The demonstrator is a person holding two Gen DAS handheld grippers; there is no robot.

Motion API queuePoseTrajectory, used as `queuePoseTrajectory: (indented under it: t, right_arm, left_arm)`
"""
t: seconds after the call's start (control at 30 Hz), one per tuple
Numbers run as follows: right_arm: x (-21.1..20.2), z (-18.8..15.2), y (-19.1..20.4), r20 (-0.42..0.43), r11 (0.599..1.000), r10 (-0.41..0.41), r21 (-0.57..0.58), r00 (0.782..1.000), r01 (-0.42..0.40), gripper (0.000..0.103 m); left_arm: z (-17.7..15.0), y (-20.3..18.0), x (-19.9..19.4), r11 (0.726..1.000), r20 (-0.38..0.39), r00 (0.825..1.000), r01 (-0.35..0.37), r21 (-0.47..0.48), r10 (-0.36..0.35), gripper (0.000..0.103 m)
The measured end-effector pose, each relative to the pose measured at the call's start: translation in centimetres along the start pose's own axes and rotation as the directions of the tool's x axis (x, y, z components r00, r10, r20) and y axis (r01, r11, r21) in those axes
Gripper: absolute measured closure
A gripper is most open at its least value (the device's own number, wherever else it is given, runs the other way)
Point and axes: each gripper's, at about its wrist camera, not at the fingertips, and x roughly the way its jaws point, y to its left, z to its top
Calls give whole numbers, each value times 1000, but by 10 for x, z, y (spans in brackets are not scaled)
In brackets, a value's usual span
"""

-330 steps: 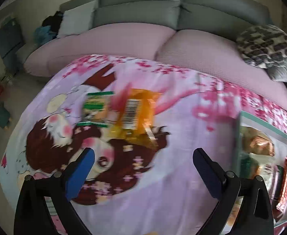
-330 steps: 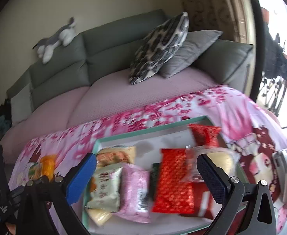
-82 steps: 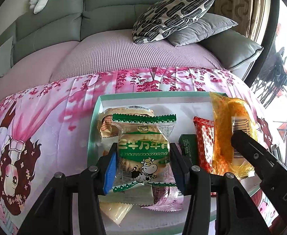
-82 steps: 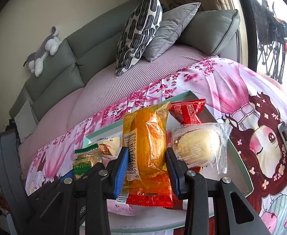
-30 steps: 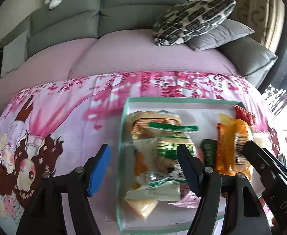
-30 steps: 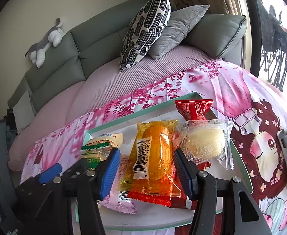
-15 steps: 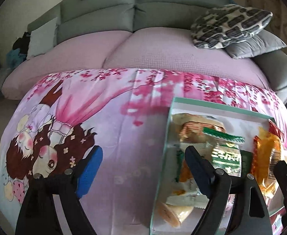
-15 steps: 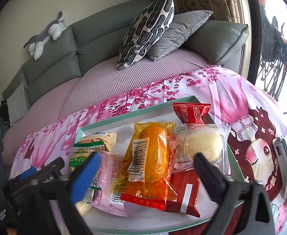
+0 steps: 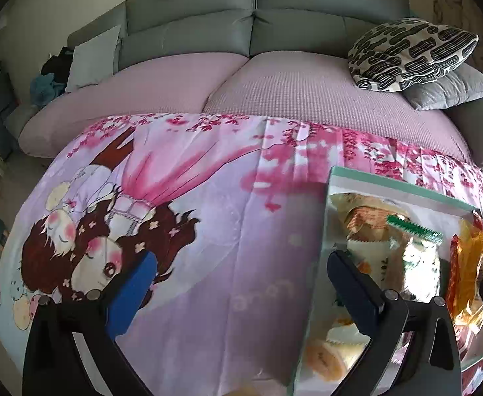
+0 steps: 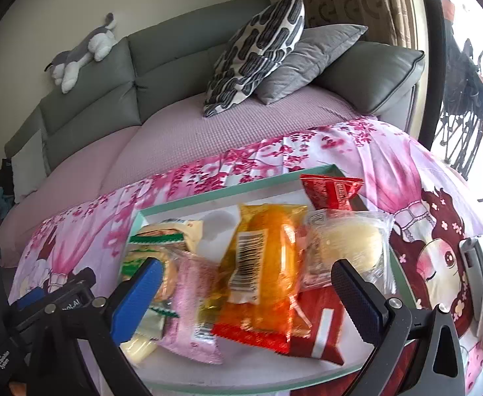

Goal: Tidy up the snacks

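Observation:
A mint-rimmed white tray [image 10: 228,191] on the pink cartoon cloth holds several snack packets. The orange packet [image 10: 268,247] lies among them, and my right gripper [image 10: 246,274] hangs just above it. Its jaws are opening, wide on either side of the packet, and the pads do not touch it. The green-edged packet [image 10: 155,241] lies at the tray's left end. My left gripper [image 9: 241,283] is over bare cloth left of the tray [image 9: 390,184]. Its jaws are also opening, with nothing between them. The green-edged packet [image 9: 416,250] and orange packet [image 9: 469,264] show right of it.
Red packets [image 10: 334,191], a clear-wrapped pale bun [image 10: 347,247] and a pink packet [image 10: 192,297] crowd the tray. A phone-like device [image 10: 479,264] lies on the cloth at far right. Behind stands a grey sofa with cushions [image 10: 258,49] and a plush toy [image 10: 80,52].
Both grippers went from gripping width to wide open, leaving the green-edged and orange packets in the tray. The left gripper swung left off the tray, over the cloth.

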Motion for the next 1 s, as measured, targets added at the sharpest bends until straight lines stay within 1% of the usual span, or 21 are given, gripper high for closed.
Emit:
queuePoseTrajectory:
  t: [0.07, 0.2, 0.43, 0.53, 0.63, 0.73, 0.83, 1.0]
  right_arm:
    - [-4, -3, 6, 2, 1000, 11, -9, 1000, -11, 0]
    - [-14, -12, 19, -1, 999, 28, -27, 1000, -28, 0]
    - [-40, -30, 42, 19, 997, 57, -60, 998, -56, 0]
    - [-46, -43, 49, 6, 995, 65, -78, 998, -65, 0]
    - [-44, -59, 54, -30, 993, 59, -97, 998, -62, 0]
    - [-40, -69, 57, -61, 992, 41, -114, 997, -48, 0]
    - [-38, -70, 56, -67, 992, 32, -119, 997, -39, 0]
    - [-35, -71, 56, -73, 992, 24, -124, 997, -33, 0]
  left_arm:
    - [-4, 5, -1, 1000, -8, 1000, -27, 10, 27, 0]
    - [-11, 20, -6, 999, -31, 998, -51, 0, 51, 0]
    - [-35, 51, -19, 999, -56, 997, -45, 8, 45, 0]
    - [-49, 62, -22, 998, -64, 997, -53, 20, 54, 0]
    - [-60, 71, -23, 998, -74, 996, -54, 32, 56, 0]
    - [-67, 76, -22, 999, -97, 994, -37, 33, 40, 0]
    - [-69, 78, -18, 999, -120, 992, -28, 33, 31, 0]
    - [-69, 78, -15, 999, -118, 993, -24, 38, 28, 0]
